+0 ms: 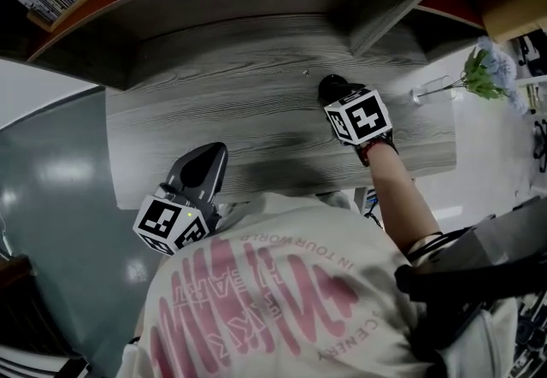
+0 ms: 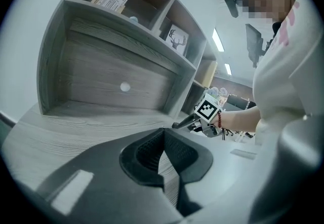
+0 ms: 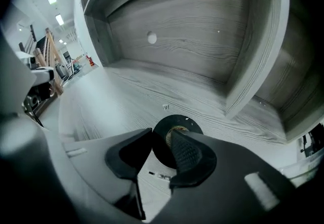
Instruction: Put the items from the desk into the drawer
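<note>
Right gripper view: the right gripper [image 3: 162, 140] seems clamped on the black tape roll's [image 3: 177, 121] wall; the left gripper [image 2: 163, 132], jaws together and empty, hovers near the desk's [image 3: 126, 96] front edge.

Grey wood-grain desk [image 1: 256, 103] beneath shelving [image 2: 152, 40] (ceiling lights [image 2: 217, 39] lit).

The counter [image 1: 256, 60] is grey wood-grain board, matt and faintly streaked (a laminate by the look, though that cannot be settled). The tape roll [image 3: 161, 143] is smooth black with a dull sheen, wound round a paler, cardboard-like core. The right gripper [image 3: 161, 130] is matt dark plastic, its pads [image 3: 188, 153] finely ribbed. The person's shirt [image 1: 282, 282] is soft pale cloth with a pink print; the floor [image 1: 51, 171] shines glossy.
</note>
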`<state>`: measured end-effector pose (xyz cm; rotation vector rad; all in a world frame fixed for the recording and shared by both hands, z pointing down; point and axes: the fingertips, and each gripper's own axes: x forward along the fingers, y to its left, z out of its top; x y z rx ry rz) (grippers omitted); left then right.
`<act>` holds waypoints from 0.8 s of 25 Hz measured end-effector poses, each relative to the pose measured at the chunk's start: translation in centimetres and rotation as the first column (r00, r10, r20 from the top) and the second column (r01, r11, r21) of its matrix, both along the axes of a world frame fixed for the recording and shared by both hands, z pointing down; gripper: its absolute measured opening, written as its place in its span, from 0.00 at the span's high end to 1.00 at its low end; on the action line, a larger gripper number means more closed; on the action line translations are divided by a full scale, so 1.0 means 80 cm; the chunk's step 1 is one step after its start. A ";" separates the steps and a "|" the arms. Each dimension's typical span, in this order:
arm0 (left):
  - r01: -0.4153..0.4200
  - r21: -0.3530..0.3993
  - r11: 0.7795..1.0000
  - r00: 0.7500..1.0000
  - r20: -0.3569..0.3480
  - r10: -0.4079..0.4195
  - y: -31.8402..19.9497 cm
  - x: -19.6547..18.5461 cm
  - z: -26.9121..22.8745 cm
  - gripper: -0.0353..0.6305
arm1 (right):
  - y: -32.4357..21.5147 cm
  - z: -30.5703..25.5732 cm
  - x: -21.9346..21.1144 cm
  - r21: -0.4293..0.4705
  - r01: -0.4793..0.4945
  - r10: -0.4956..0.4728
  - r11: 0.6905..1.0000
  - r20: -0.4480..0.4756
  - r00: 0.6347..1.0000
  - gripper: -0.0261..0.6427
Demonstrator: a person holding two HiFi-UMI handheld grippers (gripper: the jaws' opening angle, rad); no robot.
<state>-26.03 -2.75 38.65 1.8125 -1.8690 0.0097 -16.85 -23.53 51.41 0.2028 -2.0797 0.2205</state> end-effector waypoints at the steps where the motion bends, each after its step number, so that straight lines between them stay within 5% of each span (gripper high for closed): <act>1: -0.003 0.003 1.000 1.000 0.004 0.003 0.004 -0.003 -0.002 0.92 | 0.002 -0.005 -0.002 -0.002 -0.016 0.016 1.000 0.014 1.000 0.78; 10: -0.029 0.036 0.999 0.999 0.019 0.029 0.046 -0.034 -0.018 0.92 | 0.059 -0.076 -0.051 -0.002 -0.023 0.022 1.000 0.217 0.976 0.78; 20: -0.116 0.068 0.991 0.993 0.044 0.113 0.103 -0.063 -0.038 0.92 | 0.178 -0.170 -0.104 -0.012 -0.011 0.015 1.000 0.459 0.888 0.78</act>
